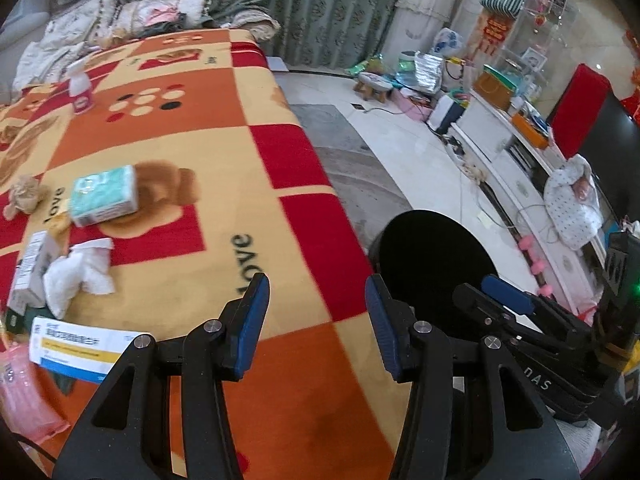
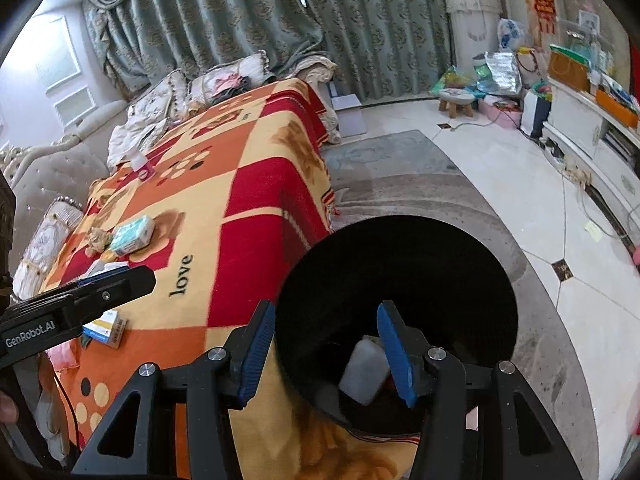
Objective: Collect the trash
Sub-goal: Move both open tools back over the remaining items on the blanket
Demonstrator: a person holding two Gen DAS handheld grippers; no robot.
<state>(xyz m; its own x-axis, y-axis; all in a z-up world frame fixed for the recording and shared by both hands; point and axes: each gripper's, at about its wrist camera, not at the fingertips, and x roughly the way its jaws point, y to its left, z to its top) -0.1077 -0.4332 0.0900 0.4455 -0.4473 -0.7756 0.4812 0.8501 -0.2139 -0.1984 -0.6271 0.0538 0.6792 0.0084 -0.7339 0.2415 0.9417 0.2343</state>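
A black round bin (image 2: pixel 396 288) stands on the floor beside the blanket-covered table (image 1: pixel 192 132); it also shows in the left wrist view (image 1: pixel 436 256). A pale wrapped item (image 2: pixel 364 372) lies inside it. My right gripper (image 2: pixel 326 354) is open and empty above the bin's rim. My left gripper (image 1: pixel 316 320) is open and empty over the table's near edge. On the table lie crumpled white tissue (image 1: pixel 80 272), a teal tissue pack (image 1: pixel 104 196), a brown crumpled wad (image 1: pixel 24 196), a white-blue-yellow box (image 1: pixel 80 346) and a pink bag (image 1: pixel 24 396).
A spray bottle (image 1: pixel 80 88) stands far back on the table. Cushions (image 1: pixel 160 16) and a sofa lie beyond. A grey rug (image 2: pixel 400 168) covers the floor near the bin. A white TV cabinet (image 1: pixel 516 168) with clutter runs along the right.
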